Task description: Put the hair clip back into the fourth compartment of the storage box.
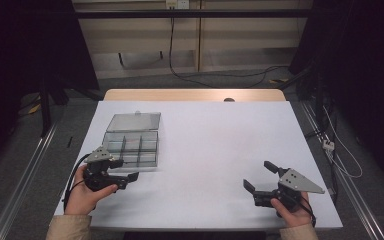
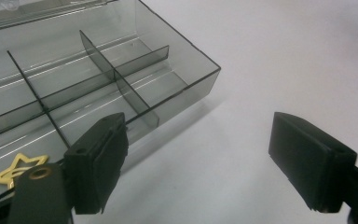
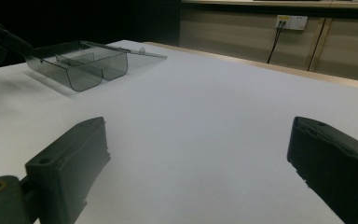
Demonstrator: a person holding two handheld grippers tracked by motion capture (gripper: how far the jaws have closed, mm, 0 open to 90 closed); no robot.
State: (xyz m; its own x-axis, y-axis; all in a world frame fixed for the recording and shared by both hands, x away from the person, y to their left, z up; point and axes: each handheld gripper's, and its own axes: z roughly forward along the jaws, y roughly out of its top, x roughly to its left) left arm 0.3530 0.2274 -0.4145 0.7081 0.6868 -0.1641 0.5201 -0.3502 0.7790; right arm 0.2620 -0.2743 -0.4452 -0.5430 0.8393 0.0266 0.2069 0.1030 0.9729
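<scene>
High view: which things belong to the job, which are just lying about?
In the job:
- clear smoky plastic compartment box, lid open
- small gold star in a near compartment
- left gripper, jaws open beside the box

Lying about:
- black cables on the floor
- right gripper, open, apart

Inventory on the desk (image 1: pixel 205 145): one clear plastic compartment box (image 1: pixel 131 148), lid open at the far side, standing at the left. Six compartments counted in the high view, in two rows of three. One gold star (image 2: pixel 17 169) in a near compartment. Two tongs: left (image 1: pixel 125 170), right (image 1: pixel 259 176).
</scene>
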